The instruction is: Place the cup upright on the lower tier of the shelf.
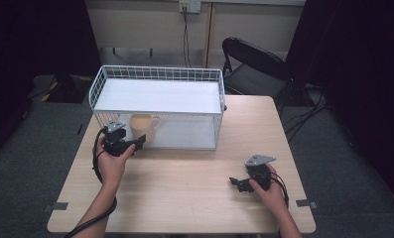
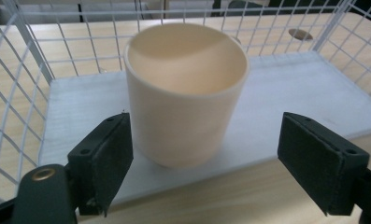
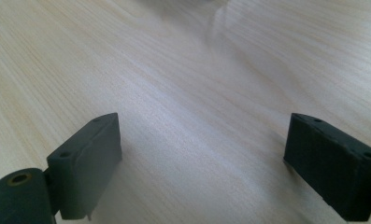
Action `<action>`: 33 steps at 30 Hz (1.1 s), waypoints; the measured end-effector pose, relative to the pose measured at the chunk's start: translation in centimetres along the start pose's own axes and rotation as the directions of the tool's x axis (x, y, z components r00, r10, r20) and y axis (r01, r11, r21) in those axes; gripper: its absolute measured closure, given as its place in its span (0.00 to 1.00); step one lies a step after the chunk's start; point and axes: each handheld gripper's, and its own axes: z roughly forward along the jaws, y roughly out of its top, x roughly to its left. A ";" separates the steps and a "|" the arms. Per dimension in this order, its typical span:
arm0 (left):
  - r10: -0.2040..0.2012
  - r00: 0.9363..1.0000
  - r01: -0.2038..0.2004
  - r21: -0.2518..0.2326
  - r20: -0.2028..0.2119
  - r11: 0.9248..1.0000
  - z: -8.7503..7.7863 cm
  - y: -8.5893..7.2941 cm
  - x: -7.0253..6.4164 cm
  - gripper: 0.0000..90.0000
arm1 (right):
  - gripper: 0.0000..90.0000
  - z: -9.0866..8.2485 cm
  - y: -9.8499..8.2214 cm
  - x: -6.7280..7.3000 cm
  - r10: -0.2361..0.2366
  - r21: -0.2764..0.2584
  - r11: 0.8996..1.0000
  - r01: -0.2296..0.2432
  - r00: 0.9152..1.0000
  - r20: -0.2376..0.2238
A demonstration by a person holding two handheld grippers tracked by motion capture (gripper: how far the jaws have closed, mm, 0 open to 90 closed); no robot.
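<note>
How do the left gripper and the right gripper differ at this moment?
The left gripper reaches into the lower shelf of the white wire rack, while the right gripper sits over bare table. The left gripper has a cream cup between its jaws, with a clear gap on one side; the right gripper has nothing but wood between its jaws. Both stand open, and each is held in a hand.

Wooden table (image 1: 184, 188) under white wire rack (image 1: 157, 106)

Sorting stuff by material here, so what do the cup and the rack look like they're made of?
Cup: probably glazed ceramic, or possibly plastic; cream, smooth, thick-walled, softly shiny. Rack: white-coated metal wire, judging by its thin welded grid; its white shelf boards look matte, material unclear.
</note>
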 end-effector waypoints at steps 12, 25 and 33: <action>0.024 0.998 -0.025 0.019 0.056 1.000 -0.6 -0.7 -0.1 0.19 | 0.12 0.0 0.0 0.0 0.000 0.000 1.000 0.000 1.000 0.000; 0.022 0.993 -0.027 0.047 0.113 0.999 -0.8 -1.5 -0.5 0.19 | 0.12 0.0 0.0 0.0 0.000 0.000 1.000 0.000 1.000 0.000; 0.035 0.989 -0.046 0.075 0.140 0.996 -1.0 -2.2 -0.2 0.19 | 0.12 0.0 0.0 0.0 0.000 0.000 1.000 0.000 1.000 0.000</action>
